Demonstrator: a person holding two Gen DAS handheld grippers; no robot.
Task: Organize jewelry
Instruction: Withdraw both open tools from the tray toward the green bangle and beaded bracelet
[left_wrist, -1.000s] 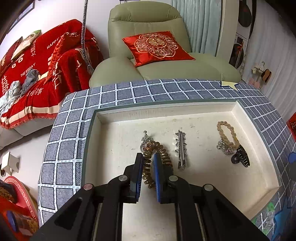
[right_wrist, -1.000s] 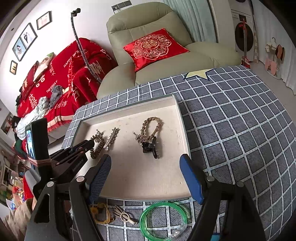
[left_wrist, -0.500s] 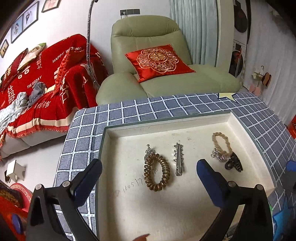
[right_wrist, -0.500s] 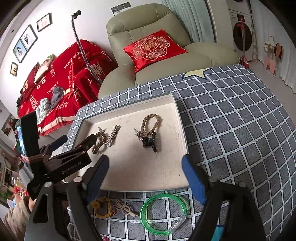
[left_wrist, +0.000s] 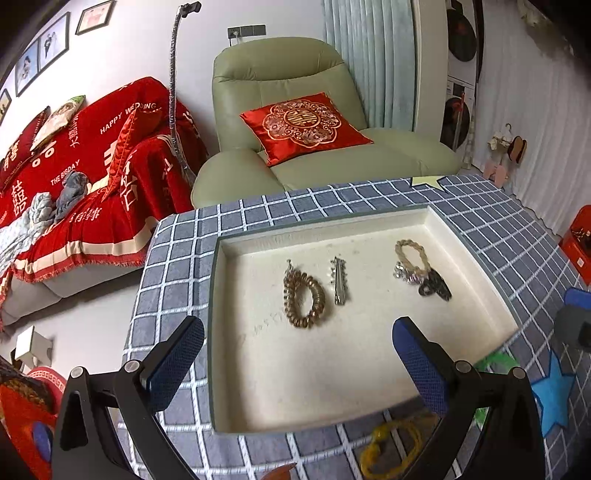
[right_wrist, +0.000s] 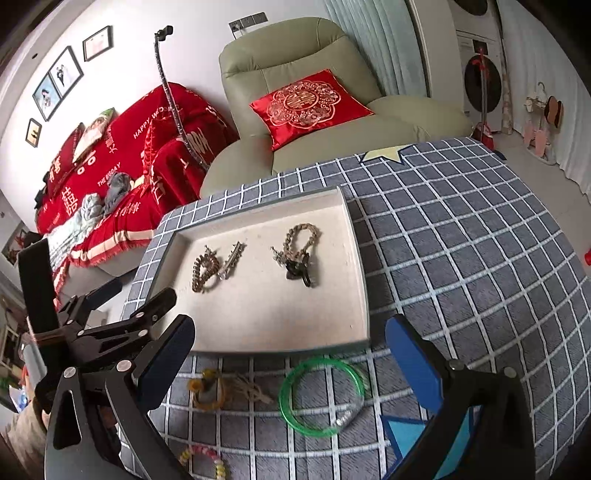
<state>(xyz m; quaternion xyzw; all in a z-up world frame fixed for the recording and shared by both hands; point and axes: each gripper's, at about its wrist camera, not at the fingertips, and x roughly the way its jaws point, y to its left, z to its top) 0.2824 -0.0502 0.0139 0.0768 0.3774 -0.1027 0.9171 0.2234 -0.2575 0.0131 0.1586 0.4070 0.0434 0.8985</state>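
A cream tray (left_wrist: 216, 332) lies on the checked cloth. In it are a bronze coil hair tie (left_wrist: 303, 301), a silver hair clip (left_wrist: 339, 280), a braided beige tie (left_wrist: 410, 254) and a black claw clip (left_wrist: 436, 288). My left gripper (left_wrist: 295, 332) is open wide above the tray's near half, with nothing between its fingers. My right gripper (right_wrist: 290, 328) hovers over the tray's front rim (right_wrist: 280, 349), its jaws opening and holding nothing. A green bangle (right_wrist: 321, 395), an amber bracelet (right_wrist: 207, 393) and a beige knotted piece (right_wrist: 253, 391) lie on the cloth in front of the tray.
A pink and yellow bead bracelet (right_wrist: 205, 458) lies at the cloth's near edge. The left gripper (right_wrist: 138, 291) shows at the tray's left side in the right wrist view. Beyond the table stand a green armchair (left_wrist: 295, 74) and a red-covered sofa (left_wrist: 74, 166).
My left gripper let go of the coil hair tie, opened wide and drew back and up from it. My right gripper opened further and drew back a little.
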